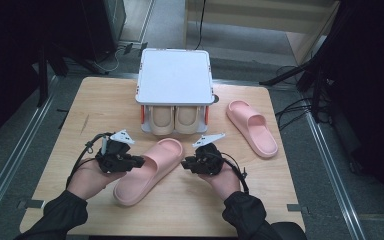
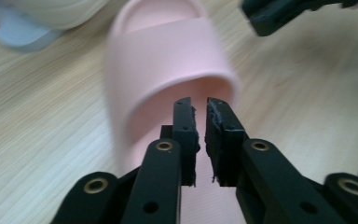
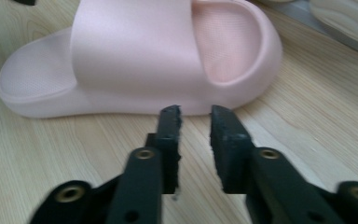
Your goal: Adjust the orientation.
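A pink slipper (image 1: 150, 172) lies diagonally on the wooden table (image 1: 80, 105), toe toward the back. My left gripper (image 1: 141, 161) is at its left side, over the footbed behind the strap. In the left gripper view its jaws (image 2: 199, 109) stand nearly together with nothing between them, just above the slipper (image 2: 168, 60). My right gripper (image 1: 185, 162) is at the slipper's right side. In the right gripper view its jaws (image 3: 196, 116) stand apart with bare table between them, a little short of the slipper's sole edge (image 3: 135, 51).
A white two-level rack (image 1: 175, 77) stands at the back centre, with a pair of beige slippers (image 1: 175, 120) on its lower level. A second pink slipper (image 1: 252, 127) lies to the right of the rack. The right gripper's tip (image 2: 279, 11) appears in the left gripper view.
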A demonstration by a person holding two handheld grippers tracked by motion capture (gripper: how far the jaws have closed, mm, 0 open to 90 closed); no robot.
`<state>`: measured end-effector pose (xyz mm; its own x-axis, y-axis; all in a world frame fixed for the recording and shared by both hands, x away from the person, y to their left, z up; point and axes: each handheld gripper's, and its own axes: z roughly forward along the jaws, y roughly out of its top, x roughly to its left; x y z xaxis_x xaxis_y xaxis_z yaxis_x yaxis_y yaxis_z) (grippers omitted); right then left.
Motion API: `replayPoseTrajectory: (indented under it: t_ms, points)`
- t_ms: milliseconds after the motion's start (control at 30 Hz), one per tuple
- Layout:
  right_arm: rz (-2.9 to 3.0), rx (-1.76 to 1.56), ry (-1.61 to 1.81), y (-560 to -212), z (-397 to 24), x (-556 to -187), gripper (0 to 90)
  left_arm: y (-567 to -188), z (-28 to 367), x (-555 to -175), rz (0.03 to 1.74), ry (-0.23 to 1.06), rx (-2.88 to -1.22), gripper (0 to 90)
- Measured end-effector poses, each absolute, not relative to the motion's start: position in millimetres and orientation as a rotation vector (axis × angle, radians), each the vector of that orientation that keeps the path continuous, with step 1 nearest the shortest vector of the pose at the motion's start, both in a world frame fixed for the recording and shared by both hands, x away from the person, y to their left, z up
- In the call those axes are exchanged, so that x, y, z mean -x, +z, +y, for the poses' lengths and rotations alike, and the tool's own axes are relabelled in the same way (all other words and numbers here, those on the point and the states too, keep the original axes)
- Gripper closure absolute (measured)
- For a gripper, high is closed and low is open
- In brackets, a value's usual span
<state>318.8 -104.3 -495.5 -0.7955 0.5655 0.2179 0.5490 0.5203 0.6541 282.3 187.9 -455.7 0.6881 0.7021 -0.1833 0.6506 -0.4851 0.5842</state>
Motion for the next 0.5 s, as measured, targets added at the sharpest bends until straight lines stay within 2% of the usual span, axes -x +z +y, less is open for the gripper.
replayPoseTrajectory:
  t_ms: [67, 133, 400, 500]
  points:
    - [2.727, -0.985, 1.161, -497.1, -98.5, -317.6, 83.1, -463.1, 195.0, -286.9, 1.062, 0.11, -2.253, 85.3]
    - [2.746, -0.977, 1.143, -498.7, -92.7, -317.2, 85.6, -470.8, 199.3, -291.2, 1.097, 0.104, -2.247, 85.6]
    - [2.78, -0.963, 1.111, -505.9, -81.2, -319.4, 83.1, -488.9, 207.1, -299.0, 1.168, 0.131, -2.243, 85.4]
    - [2.775, -0.965, 1.112, -507.2, -80.2, -321.5, 82.4, -495.9, 207.1, -303.2, 1.193, 0.056, -2.215, 85.9]
